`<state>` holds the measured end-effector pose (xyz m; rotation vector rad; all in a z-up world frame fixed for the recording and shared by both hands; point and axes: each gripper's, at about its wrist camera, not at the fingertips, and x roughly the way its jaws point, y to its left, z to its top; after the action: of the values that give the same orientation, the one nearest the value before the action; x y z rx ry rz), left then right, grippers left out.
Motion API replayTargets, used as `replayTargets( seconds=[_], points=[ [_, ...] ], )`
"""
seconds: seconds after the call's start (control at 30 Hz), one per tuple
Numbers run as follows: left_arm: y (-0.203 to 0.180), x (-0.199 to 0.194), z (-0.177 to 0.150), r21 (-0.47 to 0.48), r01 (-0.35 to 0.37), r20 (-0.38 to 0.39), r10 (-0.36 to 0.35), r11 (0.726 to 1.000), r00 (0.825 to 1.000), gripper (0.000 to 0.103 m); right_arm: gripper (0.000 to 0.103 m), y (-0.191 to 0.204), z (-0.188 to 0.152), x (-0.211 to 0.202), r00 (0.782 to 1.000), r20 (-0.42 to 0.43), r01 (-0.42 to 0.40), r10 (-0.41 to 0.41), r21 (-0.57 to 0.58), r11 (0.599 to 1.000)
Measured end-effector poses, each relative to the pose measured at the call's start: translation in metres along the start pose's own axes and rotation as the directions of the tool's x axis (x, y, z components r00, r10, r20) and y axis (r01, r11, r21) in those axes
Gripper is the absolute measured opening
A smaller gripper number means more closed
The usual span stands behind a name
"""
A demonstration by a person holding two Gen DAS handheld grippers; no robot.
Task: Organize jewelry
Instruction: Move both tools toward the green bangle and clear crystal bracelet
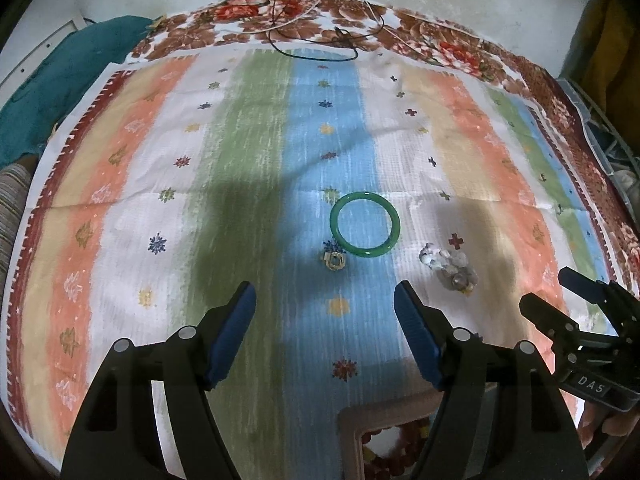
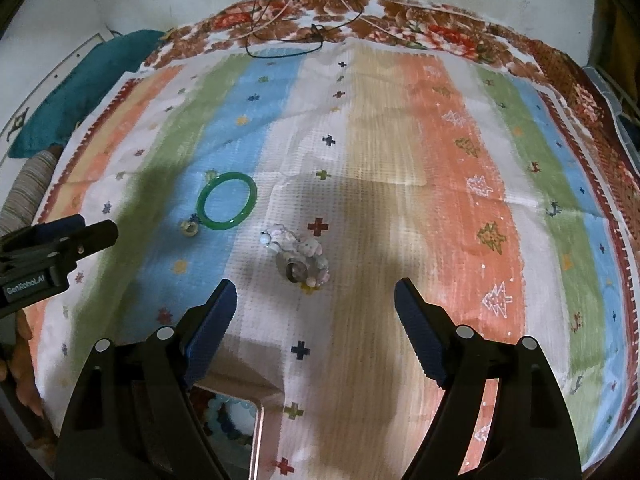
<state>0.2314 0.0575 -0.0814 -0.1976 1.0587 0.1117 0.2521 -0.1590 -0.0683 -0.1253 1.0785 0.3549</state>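
A green bangle (image 1: 363,225) (image 2: 226,201) lies flat on the striped cloth (image 1: 256,168) (image 2: 400,140). A small gold ring (image 1: 334,261) (image 2: 189,227) sits just beside it. A pale beaded bracelet heaped with a ring (image 1: 450,268) (image 2: 298,258) lies further right. My left gripper (image 1: 325,312) hovers open, short of the small ring and bangle, nothing between its fingers. My right gripper (image 2: 316,304) stands open just short of the beaded heap, also empty. A pinkish jewelry box (image 1: 372,416) (image 2: 248,392) with beads inside sits at the near edge beneath both grippers.
A black cord (image 1: 320,36) (image 2: 288,40) trails over the floral blanket edge at the back. A teal cloth (image 1: 68,80) (image 2: 80,84) lies at the far left. A wire rack (image 1: 608,136) borders the right side. A person's hand (image 1: 604,424) holds the right tool.
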Motion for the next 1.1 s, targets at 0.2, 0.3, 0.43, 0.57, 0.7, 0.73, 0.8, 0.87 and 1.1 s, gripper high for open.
replayTargets(
  seconds=[0.2,0.3,0.43,0.57,0.7,0.73,0.8,0.87,1.1],
  points=[
    [0.001,0.012,0.005,-0.007,0.002,-0.016,-0.002,1.000,1.000,0.072,0.081,-0.006,0.005,0.011,1.000,-0.002,0.015,-0.015,0.022,1.000],
    [0.003,0.018,0.007,-0.010,0.003,-0.023,-0.003,1.000,1.000,0.072,0.081,-0.008,0.007,0.020,0.999,-0.024,0.025,-0.024,0.019,1.000],
    [0.003,0.025,0.011,-0.010,0.008,-0.032,-0.008,1.000,0.999,0.072,0.081,-0.013,0.009,0.028,0.998,-0.035,0.052,-0.051,0.029,0.998],
    [0.005,0.031,0.014,-0.017,0.012,-0.034,-0.013,1.000,0.999,0.073,0.081,-0.017,0.012,0.038,0.997,-0.056,0.057,-0.055,0.035,0.998],
    [0.004,0.043,0.017,-0.005,0.008,-0.046,-0.008,1.000,0.999,0.073,0.081,-0.019,0.016,0.050,0.995,-0.076,0.061,-0.059,0.032,0.998],
    [0.004,0.046,0.018,-0.001,0.008,-0.049,-0.008,1.000,0.999,0.073,0.081,-0.020,0.017,0.054,0.995,-0.083,0.058,-0.055,0.032,0.998],
    [0.003,0.052,0.020,0.002,0.011,-0.057,-0.011,1.000,0.998,0.073,0.081,-0.020,0.018,0.058,0.995,-0.092,0.051,-0.048,0.030,0.998],
    [0.002,0.057,0.023,0.003,0.013,-0.063,-0.013,1.000,0.998,0.073,0.081,-0.020,0.019,0.063,0.993,-0.102,0.052,-0.050,0.025,0.998],
    [-0.003,0.076,0.028,0.036,-0.003,-0.088,0.006,0.999,0.996,0.073,0.081,-0.024,0.022,0.082,0.987,-0.145,0.072,-0.066,0.035,0.997]
  ],
)
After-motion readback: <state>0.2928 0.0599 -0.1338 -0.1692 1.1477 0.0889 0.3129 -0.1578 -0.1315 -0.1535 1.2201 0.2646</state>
